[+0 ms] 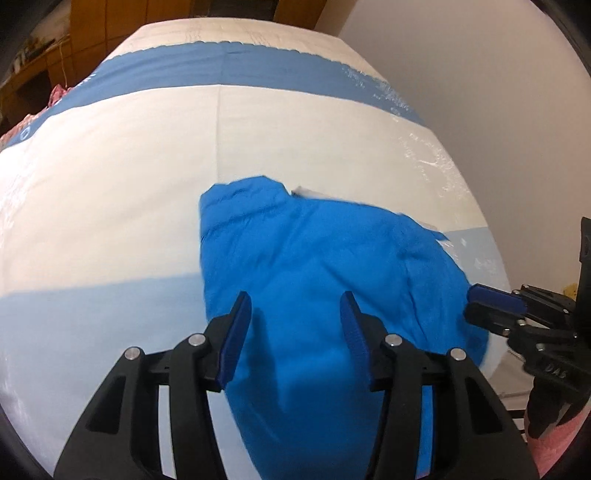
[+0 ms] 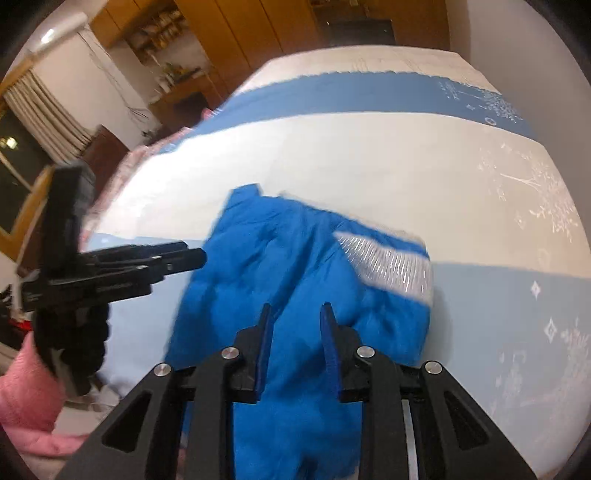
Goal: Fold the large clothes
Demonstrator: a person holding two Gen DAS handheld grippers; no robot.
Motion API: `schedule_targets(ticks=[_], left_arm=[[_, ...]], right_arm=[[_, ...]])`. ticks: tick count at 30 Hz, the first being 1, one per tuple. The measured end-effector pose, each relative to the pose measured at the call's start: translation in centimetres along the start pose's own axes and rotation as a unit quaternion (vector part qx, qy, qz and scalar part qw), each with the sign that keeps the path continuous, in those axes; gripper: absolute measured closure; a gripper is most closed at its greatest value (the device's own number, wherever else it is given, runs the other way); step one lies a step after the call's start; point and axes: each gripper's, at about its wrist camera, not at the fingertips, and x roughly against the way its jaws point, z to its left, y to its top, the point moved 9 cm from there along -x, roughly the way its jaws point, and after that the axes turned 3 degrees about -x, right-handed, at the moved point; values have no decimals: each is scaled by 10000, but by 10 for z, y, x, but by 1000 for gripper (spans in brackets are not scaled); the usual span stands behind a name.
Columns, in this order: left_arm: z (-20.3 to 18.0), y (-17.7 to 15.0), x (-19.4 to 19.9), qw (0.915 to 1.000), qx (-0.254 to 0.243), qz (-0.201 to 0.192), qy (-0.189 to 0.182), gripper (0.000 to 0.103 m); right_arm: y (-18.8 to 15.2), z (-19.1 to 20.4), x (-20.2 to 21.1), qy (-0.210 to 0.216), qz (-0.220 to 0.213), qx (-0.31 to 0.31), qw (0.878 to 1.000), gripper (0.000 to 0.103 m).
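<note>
A bright blue padded jacket (image 1: 314,251) lies bunched on the bed, toward its near right side. In the right wrist view the jacket (image 2: 288,266) shows a white panel with silver stripes (image 2: 388,266) on its right. My left gripper (image 1: 295,295) hovers over the jacket's near part, open, with nothing pinched between its blue pads. My right gripper (image 2: 295,306) is open by a narrow gap above the jacket's middle, pads apart from the cloth. Each gripper shows in the other's view: the right gripper (image 1: 470,301) at the jacket's right edge, the left gripper (image 2: 201,256) at its left edge.
The bedspread (image 1: 110,184) is white with blue bands. A white wall (image 1: 480,110) runs along the bed's right side. Wooden wardrobes (image 2: 240,33) stand beyond the far end. Pink cloth (image 1: 55,96) lies at the far left edge. A gloved hand and pink sleeve (image 2: 26,387) hold the left gripper.
</note>
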Motion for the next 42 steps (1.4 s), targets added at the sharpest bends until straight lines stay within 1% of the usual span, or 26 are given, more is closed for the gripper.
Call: schedule_targets(ticks=[2,5,9,11,14,16,17,19,20,22,23,25,28,30,32,34,36,38,40,42], left_arm=[[3,7,-19,9998,47,203,2,54],[8,15,-43,9991,72,415,-38,52],[13,16,-76,9970,19,779,-27,51],[15,15,-84,9964,3,846,30,51],[15,18,-86,9962,51,868,59,51],[17,21,-79,9965,201,814,17,53],[19,21,-70,9969,249,742,63,53],[20,20,-48,9983,156,512,246,54],[20,15,-33,9986,98,371,360,54],[20,4,-12,9987,61,221,463,54],[18,-3,-2,9987,46,104,503,54],[12,-18,8,9983,-28,-10,574,54],[13,-39,7,9974,-43,-47,718,54],[15,-48,1,9973,-50,-59,730,53],[22,-56,-7,9980,72,-13,633,51],[26,-59,-15,9980,94,-16,626,46],[26,-62,-18,9973,20,-63,734,45],[25,-63,-19,9966,5,-91,815,45],[25,-62,-19,9968,43,-80,798,45],[23,-59,-17,9975,87,-52,693,45]], right_arm=[[3,-10,-13,-64,110,-135,9998,77],[-4,-36,-29,-197,226,-396,9988,79],[-13,-60,-60,-27,322,-863,9957,82],[-19,-65,-68,-32,244,-922,9954,82],[-22,-66,-67,6,240,-1022,9945,83],[-20,-65,-56,54,173,-1114,9936,83],[-19,-65,-49,97,110,-1155,9932,83],[-19,-57,-25,134,-125,-1094,9938,80],[-21,-54,-18,105,-183,-1028,9945,78],[-29,-38,1,84,-326,-780,9964,77],[-35,-31,6,109,-356,-702,9968,77],[-46,-22,10,165,-326,-619,9974,77],[-64,-24,-1,0,-261,-584,9979,78],[-69,-27,-12,126,-219,-747,9969,78],[-68,-29,-22,148,-258,-747,9968,79],[-73,-33,-31,207,-321,-745,9965,80],[-74,-37,-36,284,-378,-841,9953,81],[-78,-39,-37,251,-452,-783,9956,83],[-79,-41,-36,280,-491,-808,9951,83],[-78,-41,-31,333,-453,-863,9947,83]])
